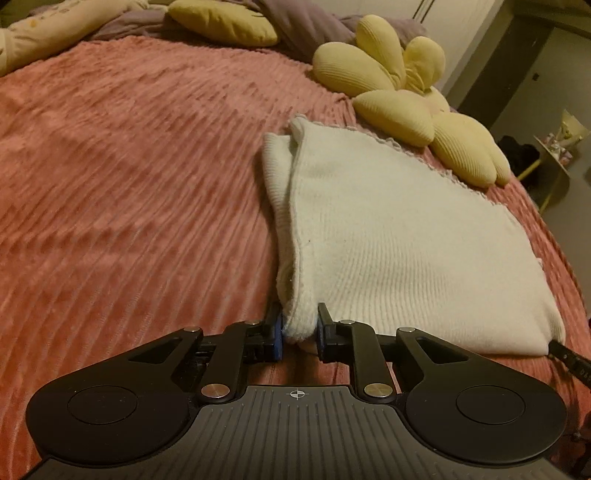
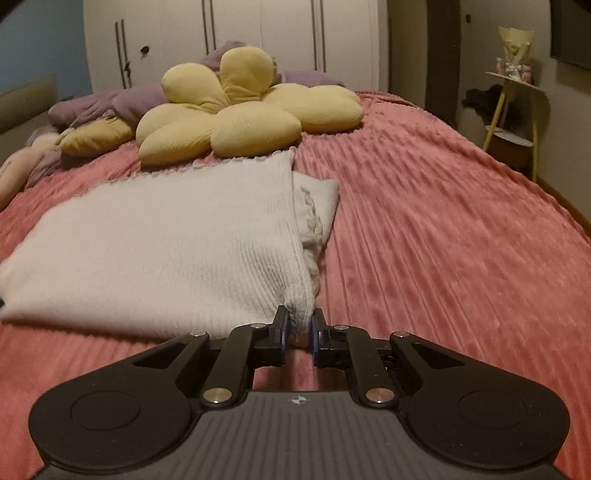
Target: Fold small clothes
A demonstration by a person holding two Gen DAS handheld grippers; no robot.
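Observation:
A cream ribbed knit garment (image 1: 399, 240) lies partly folded on a pink ribbed bedspread (image 1: 129, 184). My left gripper (image 1: 300, 330) is shut on its near left corner, with the fabric bunched between the blue pads. In the right wrist view the same garment (image 2: 166, 243) lies left of centre. My right gripper (image 2: 298, 332) is shut on its near right corner. A folded-in sleeve (image 2: 317, 206) sticks out along the right edge. The tip of the right gripper (image 1: 569, 360) shows at the garment's far corner in the left wrist view.
A yellow flower-shaped cushion (image 2: 236, 110) lies just behind the garment, also in the left wrist view (image 1: 406, 96). Purple bedding (image 2: 110, 103) and more cushions sit at the headboard. A small yellow side table (image 2: 517, 107) stands right of the bed. White wardrobe doors (image 2: 236, 33) stand behind.

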